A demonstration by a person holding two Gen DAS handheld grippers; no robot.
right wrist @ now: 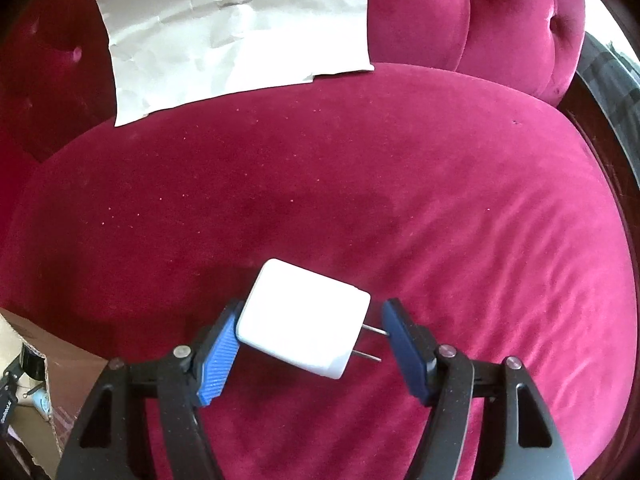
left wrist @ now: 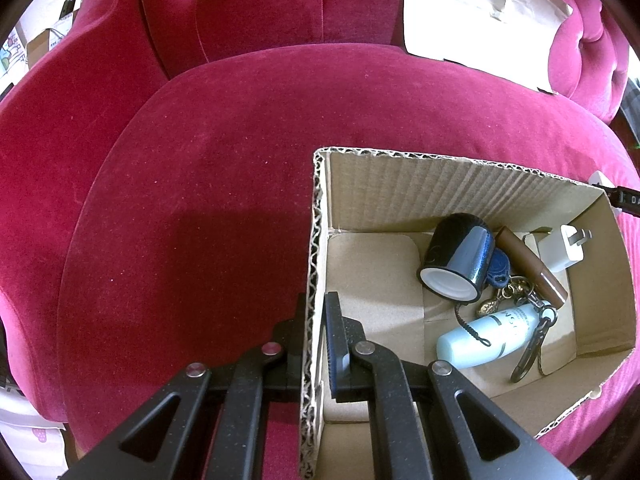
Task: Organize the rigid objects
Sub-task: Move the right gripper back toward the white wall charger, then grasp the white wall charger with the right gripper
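Observation:
My left gripper (left wrist: pixel 314 320) is shut on the left wall of an open cardboard box (left wrist: pixel 314 240) that sits on a red velvet seat. Inside the box lie a black cup (left wrist: pixel 456 258), a white plug adapter (left wrist: pixel 560 250), a brown stick (left wrist: pixel 532 266), a blue key fob with keys (left wrist: pixel 500 276) and a pale blue bottle (left wrist: pixel 488 336). My right gripper (right wrist: pixel 310 338) is open around a second white plug adapter (right wrist: pixel 302 316) lying on the seat; its left pad (right wrist: pixel 216 360) touches the adapter's body, the right pad stands just off the prongs.
A creased sheet of white paper (right wrist: pixel 240 28) leans against the seat back; it also shows in the left wrist view (left wrist: pixel 476 12). The box corner (right wrist: pixel 52 364) is at the right wrist view's lower left. Padded armrests rise on both sides.

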